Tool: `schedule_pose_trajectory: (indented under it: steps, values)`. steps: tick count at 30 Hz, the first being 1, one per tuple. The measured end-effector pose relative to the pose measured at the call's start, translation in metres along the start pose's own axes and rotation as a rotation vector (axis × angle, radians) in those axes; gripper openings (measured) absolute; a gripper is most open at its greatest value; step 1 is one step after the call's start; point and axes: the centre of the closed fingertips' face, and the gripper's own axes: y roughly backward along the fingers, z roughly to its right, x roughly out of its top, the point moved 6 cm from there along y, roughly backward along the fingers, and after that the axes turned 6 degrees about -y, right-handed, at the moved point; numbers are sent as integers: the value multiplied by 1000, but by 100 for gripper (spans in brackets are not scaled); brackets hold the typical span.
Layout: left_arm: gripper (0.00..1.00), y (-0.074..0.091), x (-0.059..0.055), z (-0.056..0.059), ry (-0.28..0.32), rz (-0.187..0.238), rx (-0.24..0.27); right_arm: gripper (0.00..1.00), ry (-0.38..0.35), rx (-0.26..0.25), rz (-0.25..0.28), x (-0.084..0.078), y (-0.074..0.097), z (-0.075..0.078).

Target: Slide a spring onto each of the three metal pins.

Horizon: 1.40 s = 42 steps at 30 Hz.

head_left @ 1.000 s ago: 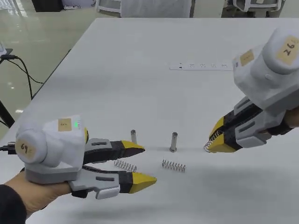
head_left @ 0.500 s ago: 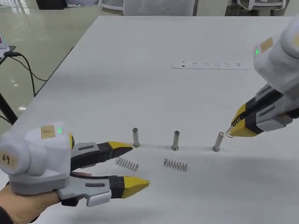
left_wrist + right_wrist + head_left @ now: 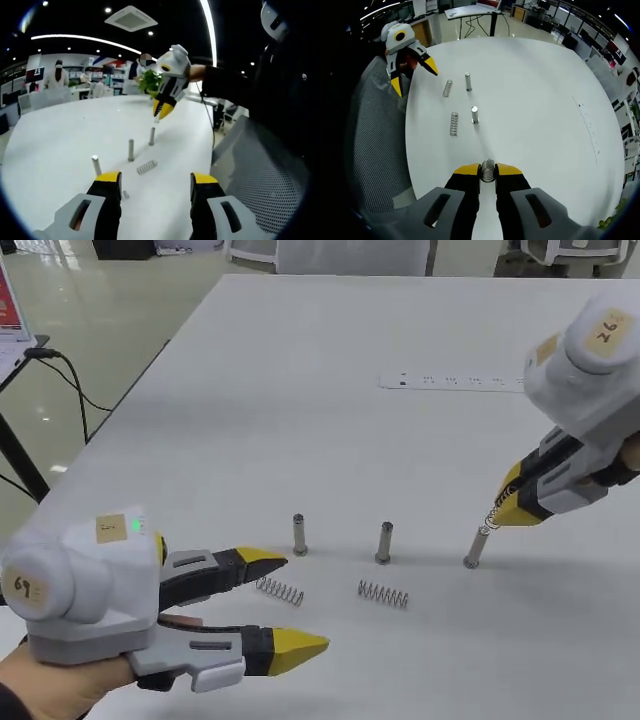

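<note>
Three metal pins stand upright in a row on the white table: left pin (image 3: pixel 299 534), middle pin (image 3: pixel 385 541), right pin (image 3: pixel 476 546). My right gripper (image 3: pixel 508 512) is shut on a spring (image 3: pixel 495 509), whose lower end hangs just above the right pin's top. Between that gripper's own jaws the spring (image 3: pixel 488 171) shows end-on. Two loose springs (image 3: pixel 279 590) (image 3: pixel 383 594) lie in front of the left and middle pins. My left gripper (image 3: pixel 280 605) hovers open near the left spring, holding nothing.
A white power strip (image 3: pixel 455 383) lies further back on the table. The table's left edge (image 3: pixel 130 390) runs diagonally, with a black cable (image 3: pixel 60 370) on the floor beyond it. People stand and sit in the background of the left gripper view.
My right gripper has drawn back to the right and up with its spring, uncovering the right pin. The left gripper stays open by the left spring; the camera has shifted.
</note>
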Motion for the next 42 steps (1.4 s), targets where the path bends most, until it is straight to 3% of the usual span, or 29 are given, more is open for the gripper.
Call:
schedule_pose_trajectory:
  steps: [24, 42]
  values:
    - [48, -1, -2, 0, -2, -6, -7, 8, 4, 23, -53, -4, -20, 6]
    - [47, -1, -4, -3, -3, -9, -8, 8, 1, 33, -124, -13, -56, 8]
